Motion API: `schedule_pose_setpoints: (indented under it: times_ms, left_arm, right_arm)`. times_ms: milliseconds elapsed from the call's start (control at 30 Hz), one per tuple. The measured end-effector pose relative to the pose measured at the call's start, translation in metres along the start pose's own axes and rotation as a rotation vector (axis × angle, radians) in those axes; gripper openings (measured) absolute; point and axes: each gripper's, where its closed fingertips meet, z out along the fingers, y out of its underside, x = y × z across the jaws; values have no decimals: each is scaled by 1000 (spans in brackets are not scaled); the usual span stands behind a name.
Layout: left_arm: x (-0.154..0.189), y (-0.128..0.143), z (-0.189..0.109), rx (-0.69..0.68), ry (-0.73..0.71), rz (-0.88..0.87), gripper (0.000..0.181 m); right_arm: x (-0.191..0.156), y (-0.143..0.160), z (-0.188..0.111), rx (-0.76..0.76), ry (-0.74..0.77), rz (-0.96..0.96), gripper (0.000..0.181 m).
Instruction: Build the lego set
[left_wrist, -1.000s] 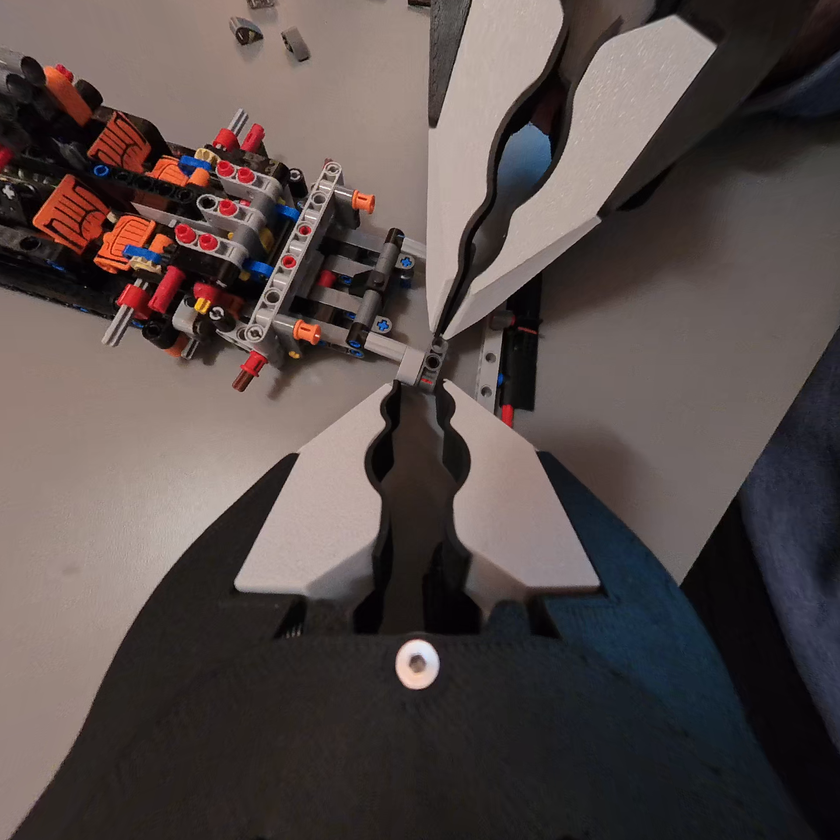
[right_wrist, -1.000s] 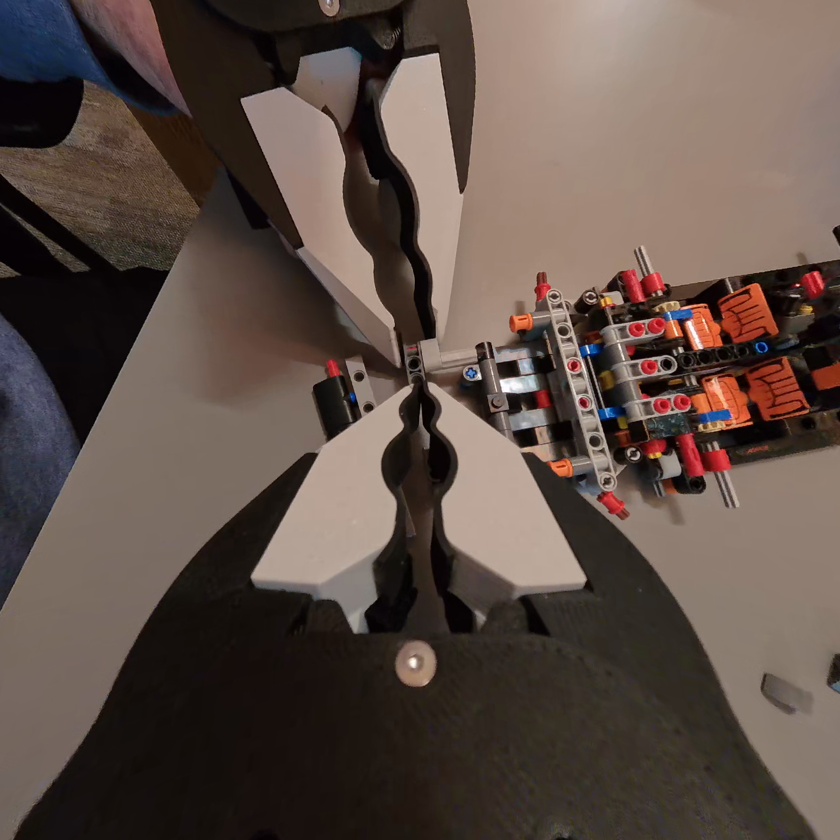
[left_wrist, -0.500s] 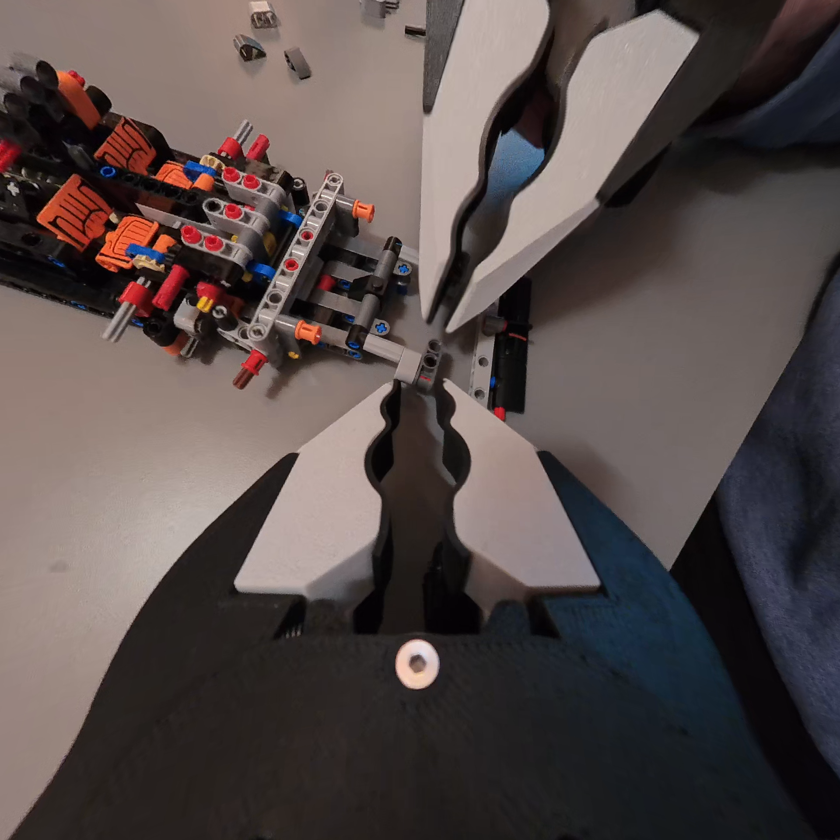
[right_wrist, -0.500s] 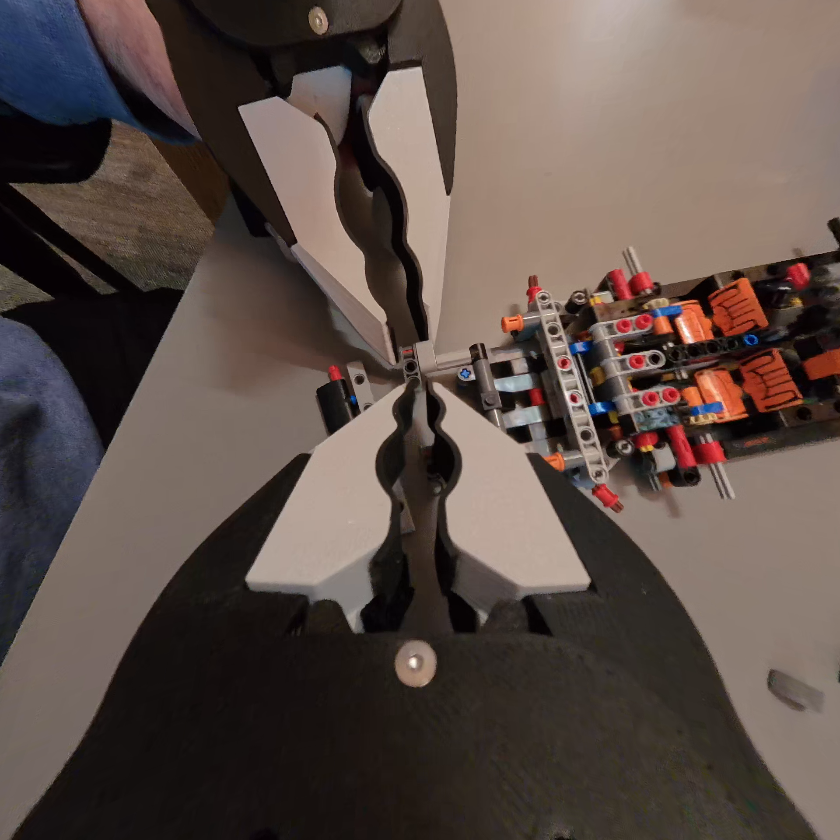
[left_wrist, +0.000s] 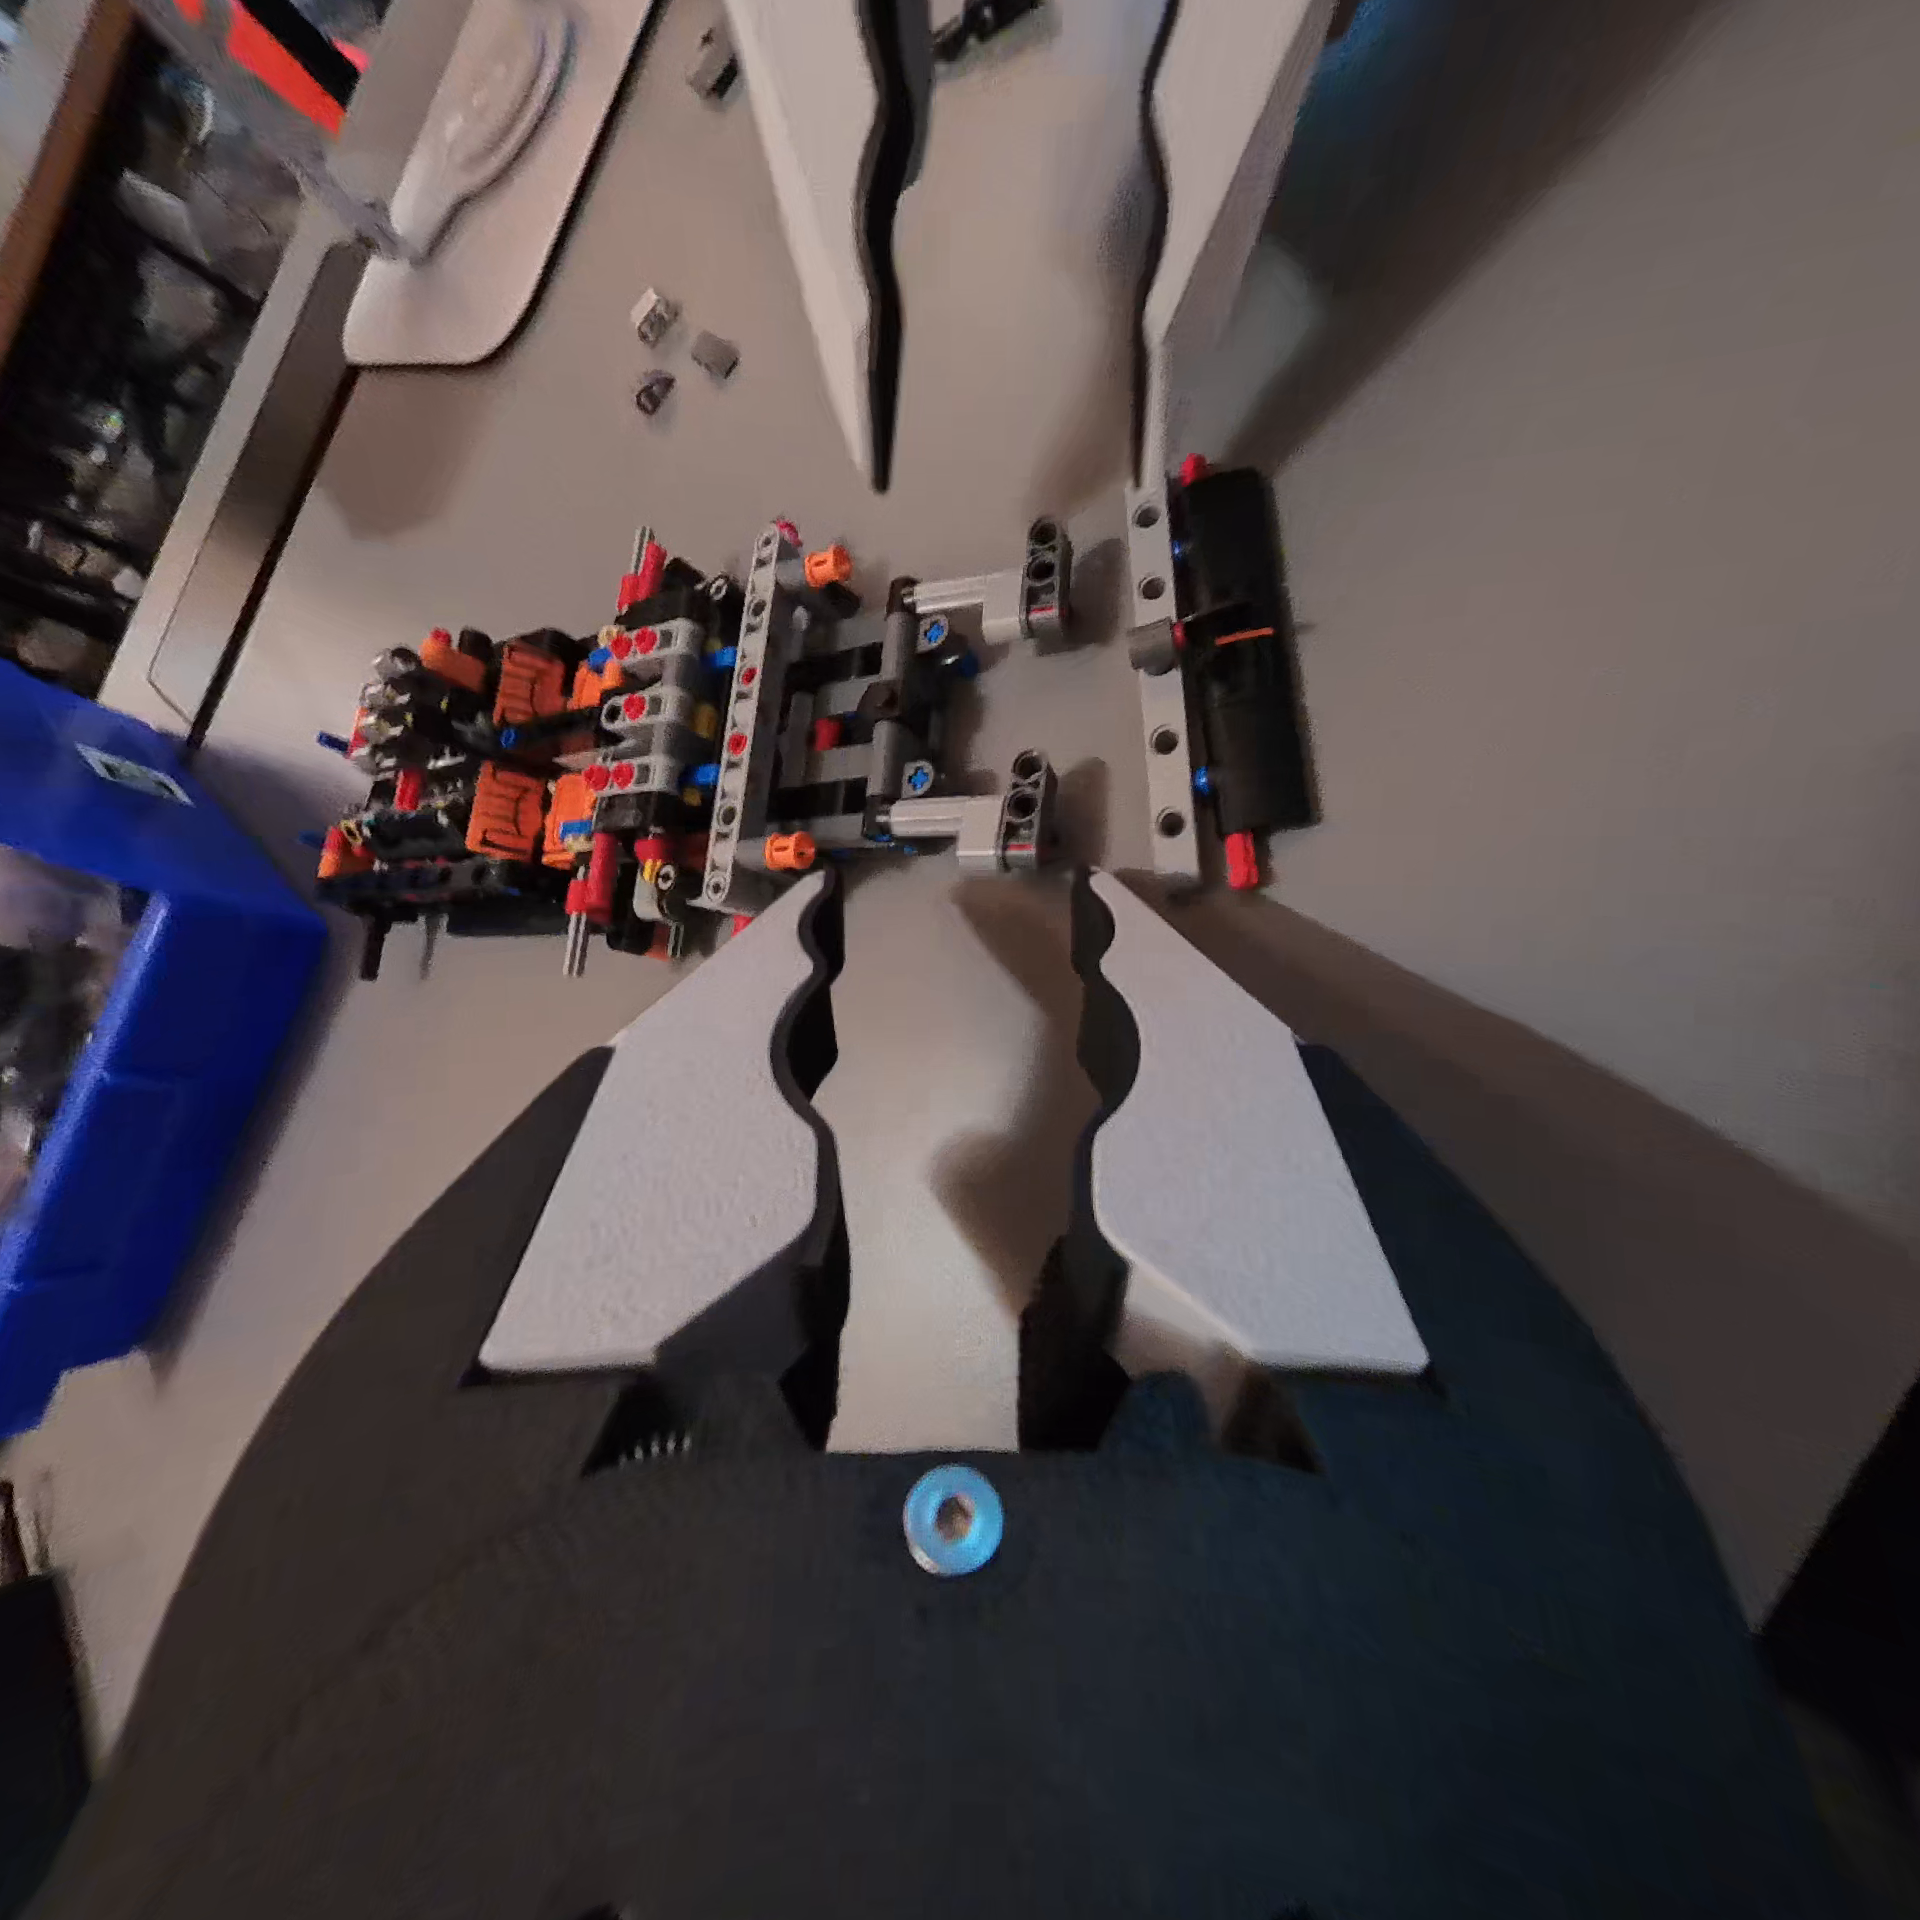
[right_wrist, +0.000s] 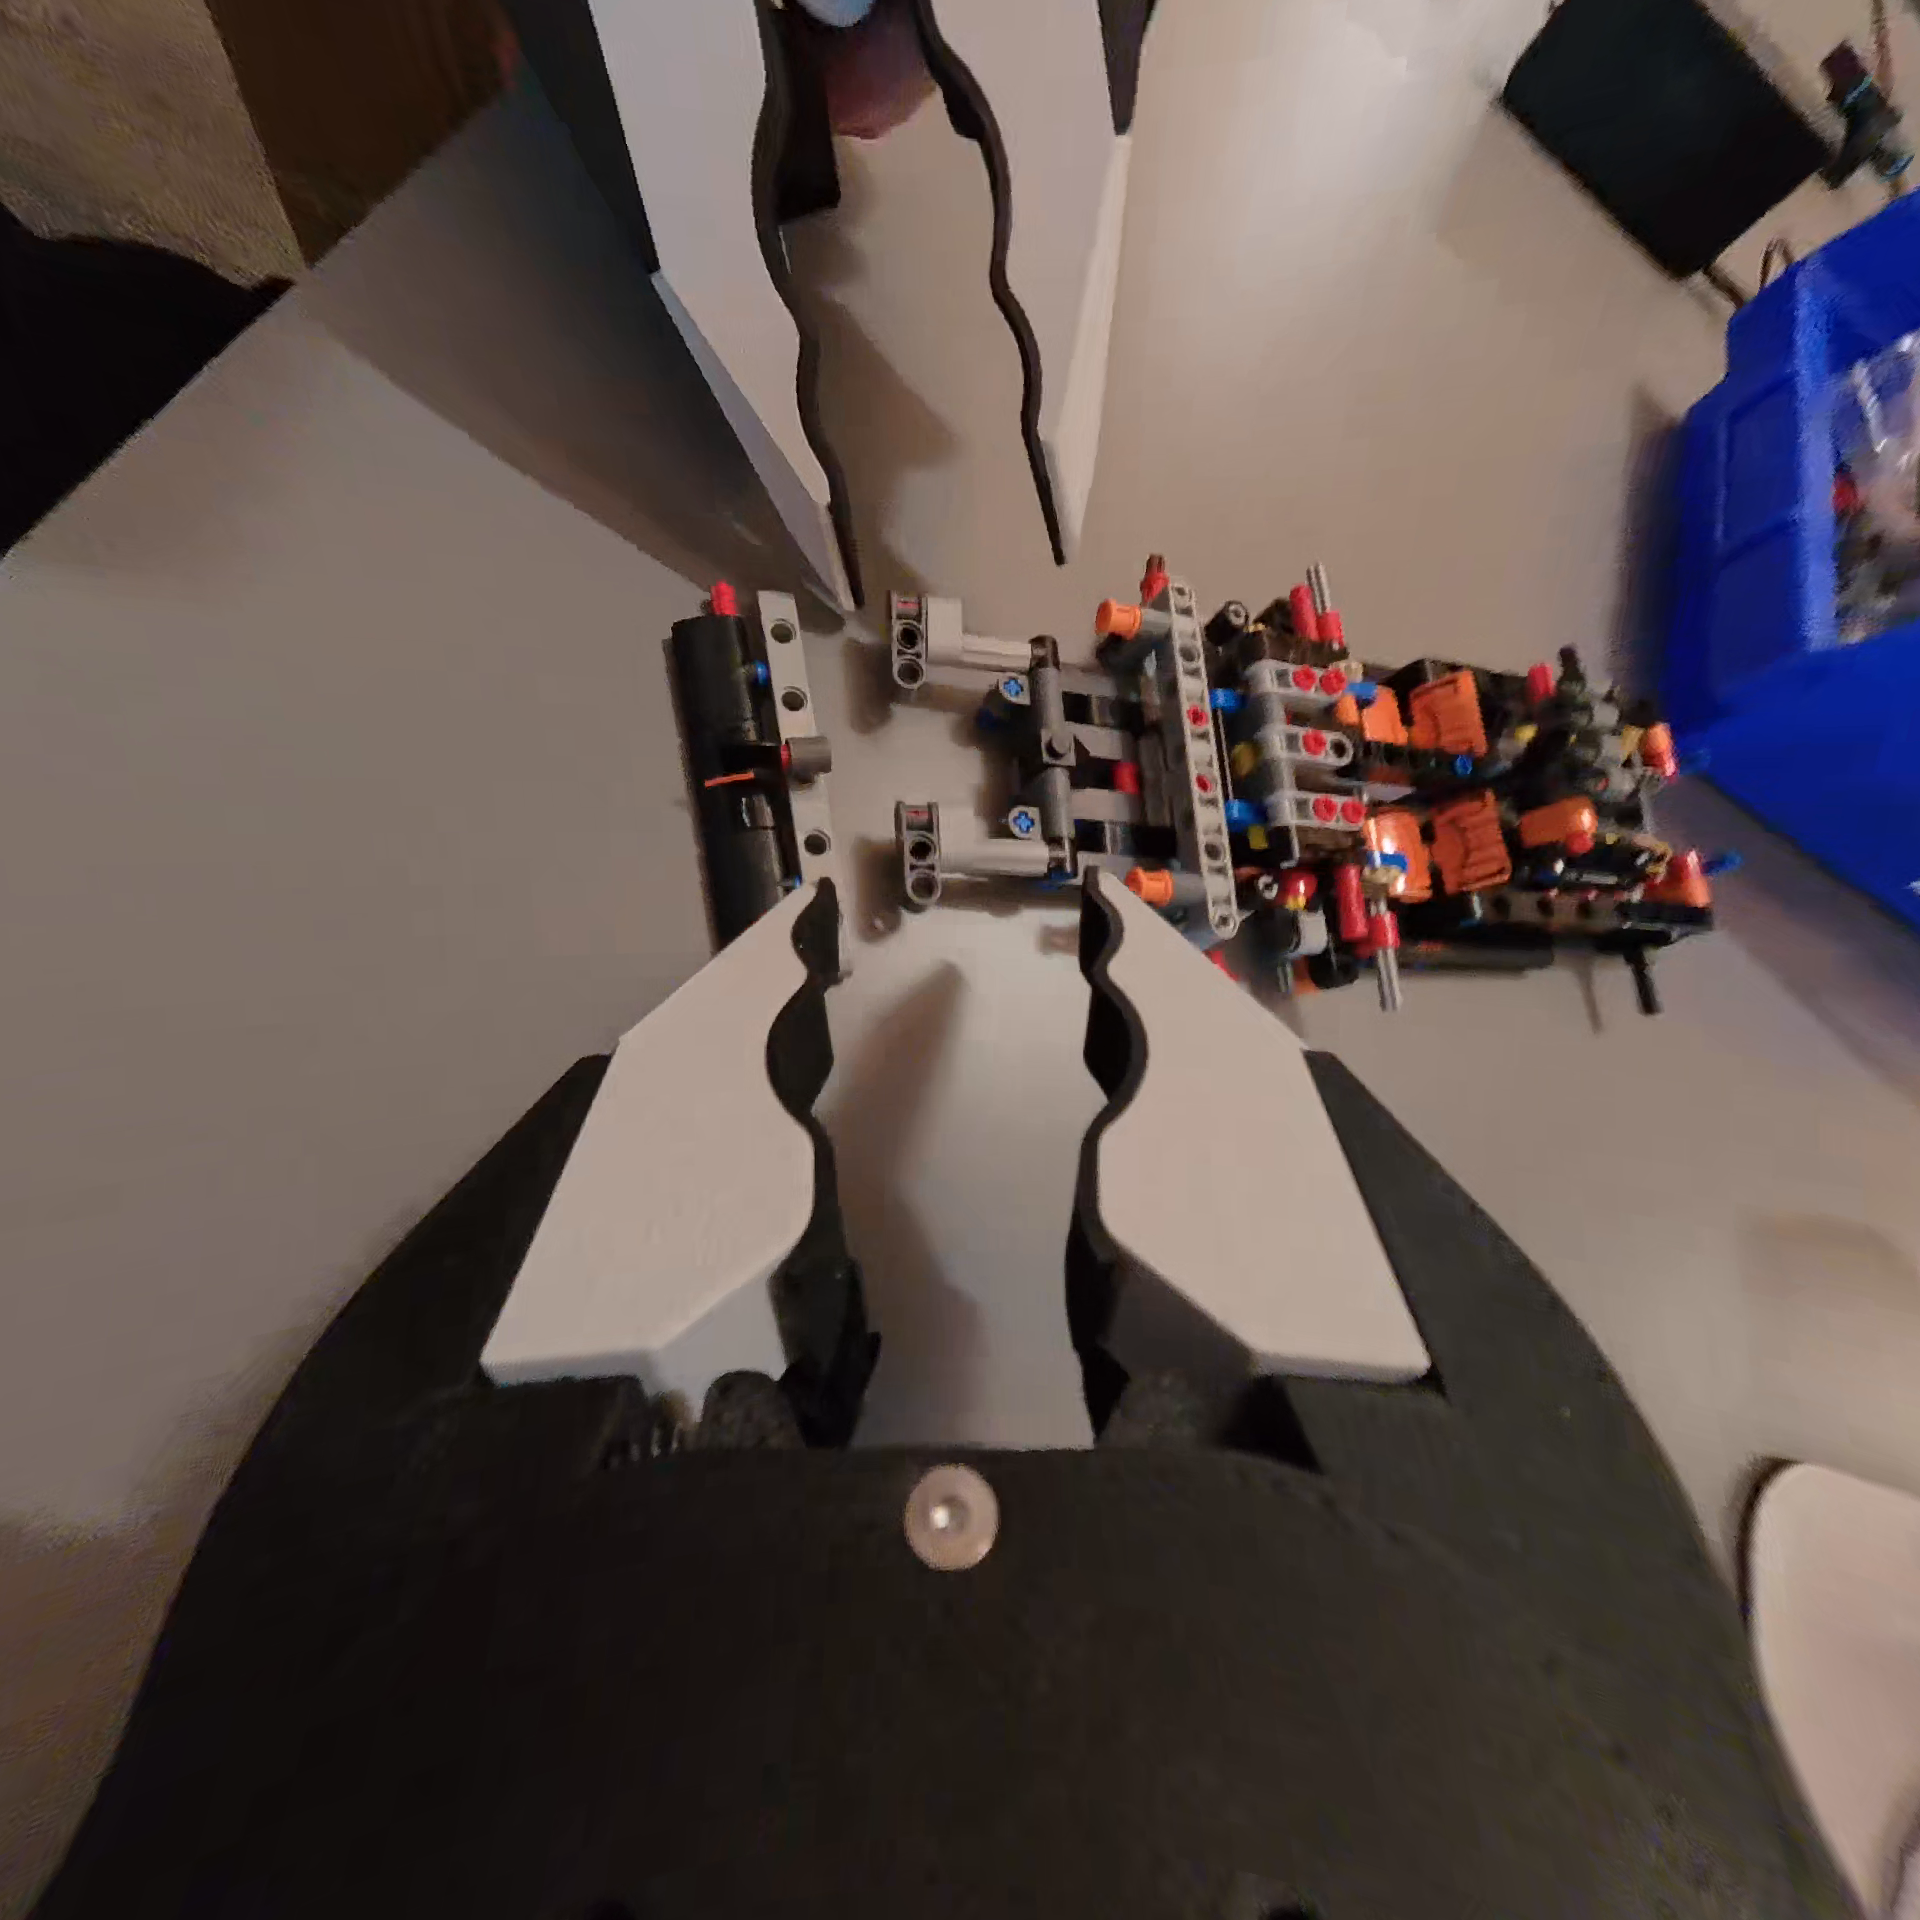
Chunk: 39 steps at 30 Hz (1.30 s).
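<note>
The Lego model (left_wrist: 665, 748), orange, black and grey, lies on the grey table, also in the right wrist view (right_wrist: 1351, 790). Two grey arms with dark grey connector ends (left_wrist: 1023, 577) (left_wrist: 1013, 821) stick out of it. A separate sub-assembly (left_wrist: 1221, 675), a grey holed beam on a black cylinder, lies just beyond them, apart from them; it also shows in the right wrist view (right_wrist: 748, 748). My left gripper (left_wrist: 958, 883) is open and empty above the near arm. My right gripper (right_wrist: 958, 883) is open and empty, facing it from the other side of the model.
A blue parts bin (left_wrist: 135, 987) stands beside the model's far end and shows in the right wrist view (right_wrist: 1818, 520). Three small grey loose pieces (left_wrist: 675, 343) and a white pad (left_wrist: 468, 187) lie farther back. The table edge (right_wrist: 312, 281) runs behind the sub-assembly. Across from one pair of fingers to the other is roughly 7 centimetres.
Both grippers have opened, let go of the dark grey connector at the arm's tip and pulled back up from the table. The model lies where it was.
</note>
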Motion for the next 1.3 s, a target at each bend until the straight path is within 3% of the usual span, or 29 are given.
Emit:
schedule_pose_setpoints:
  times_ms: [500,1300]
  left_arm:
    - [-2,-2,12,9,60,140,34]
    - [-5,-9,12,84,133,-22,19]
  right_arm:
    - [4,4,18,-32,-1,-122,27]
    - [11,-1,10,75,-74,48,12]
